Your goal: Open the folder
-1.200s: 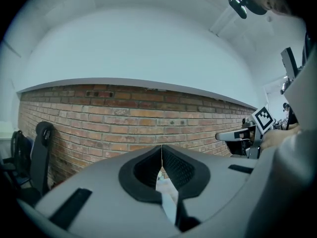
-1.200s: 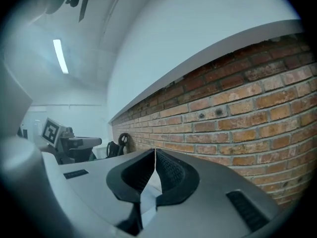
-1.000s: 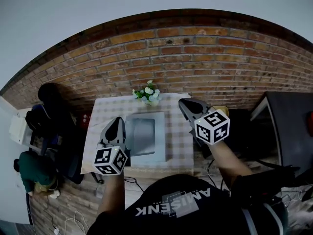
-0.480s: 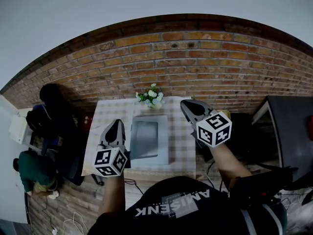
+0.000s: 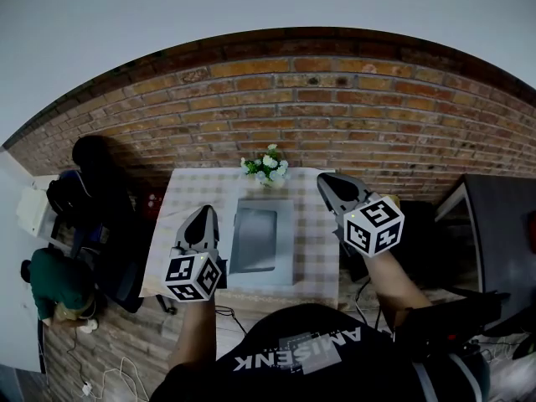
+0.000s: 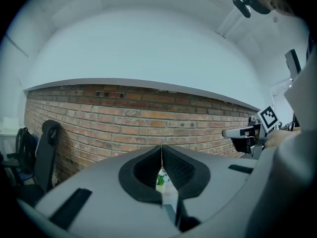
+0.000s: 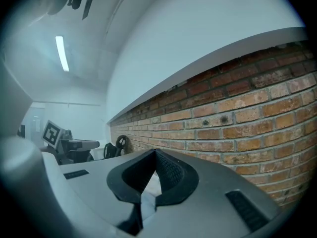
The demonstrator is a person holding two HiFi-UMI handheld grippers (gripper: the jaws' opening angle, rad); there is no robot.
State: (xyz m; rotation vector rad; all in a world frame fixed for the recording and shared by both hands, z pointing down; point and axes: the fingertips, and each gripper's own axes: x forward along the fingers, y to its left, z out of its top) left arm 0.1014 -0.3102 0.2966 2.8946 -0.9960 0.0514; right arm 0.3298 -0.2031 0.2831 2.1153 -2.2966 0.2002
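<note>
Head view: left gripper (image 5: 203, 213) and right gripper (image 5: 324, 179), both with jaws pressed together on nothing.
Grey folder (image 5: 261, 243) lies flat on the checked surface (image 5: 189, 198) between them, untouched; flowers (image 5: 266, 165) stand just behind it.

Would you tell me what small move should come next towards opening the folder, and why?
Probably open the left gripper and lower it to the folder: it and the right gripper are both shut and empty, neither touching the folder.

Cool, flat, dimmish light; a ceiling strip lamp (image 7: 62, 53) glows at ten o'clock in the right gripper view. Fisheye bends the brick wall (image 5: 318, 107); corners vignette black.
</note>
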